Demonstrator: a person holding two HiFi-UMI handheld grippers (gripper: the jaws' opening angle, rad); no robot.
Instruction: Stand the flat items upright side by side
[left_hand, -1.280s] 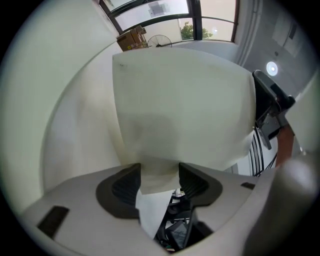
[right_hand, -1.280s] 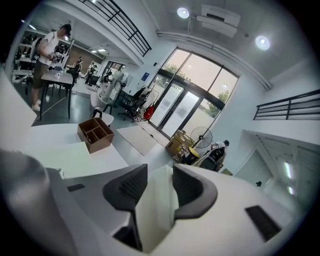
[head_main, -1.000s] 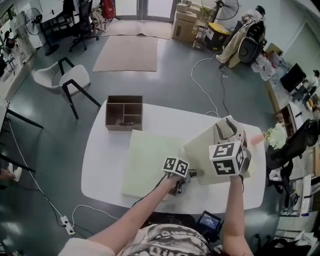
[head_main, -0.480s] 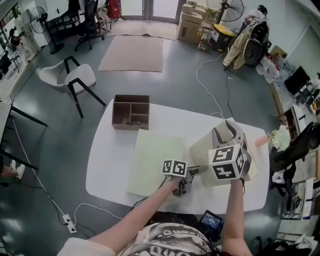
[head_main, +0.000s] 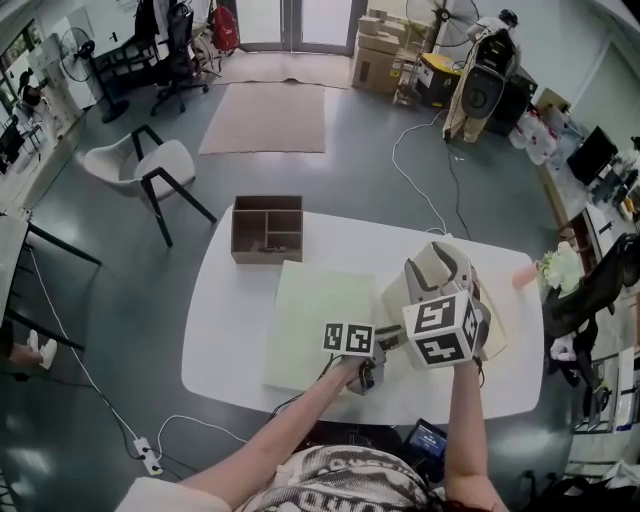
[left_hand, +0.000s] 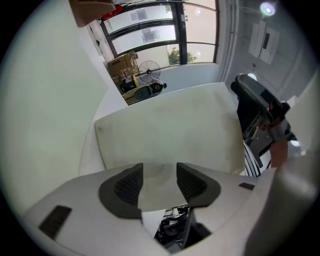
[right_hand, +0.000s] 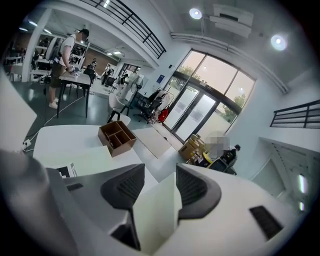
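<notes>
**Item 1: beige flat piece** (head_main: 400, 305). Right of centre on the white bench (head_main: 225, 330), raised at a slant with its lower edge towards the bottom of the frame. Not yet upright.

**Item 2: pale green sheet** (head_main: 315, 320). Centre of the bench, lying flat, just left of item 1. Untouched.

**Item 3: brown compartment box** (head_main: 267, 228). Upper left part of the bench, well apart from both sheets.

**Left gripper** (left_hand: 160, 172). Jaws half spread. The near edge of the beige piece lies in the gap, and the pads do not appear to pinch it.

**Right gripper** (right_hand: 160, 175). Jaws opening. A pale panel stands edge-on between them, against one pad and clear of the other. It is probably the same beige piece.

**Step in hand (judged).** First item is being tipped up. The second has not been started.

**Next move (judged).** The slanted piece needs a firm hold before the right gripper lets go fully. It then has to be brought onto its lower edge. No support is visible beside it, so it may fall flat. After that the green sheet must be raised next to it.
</notes>
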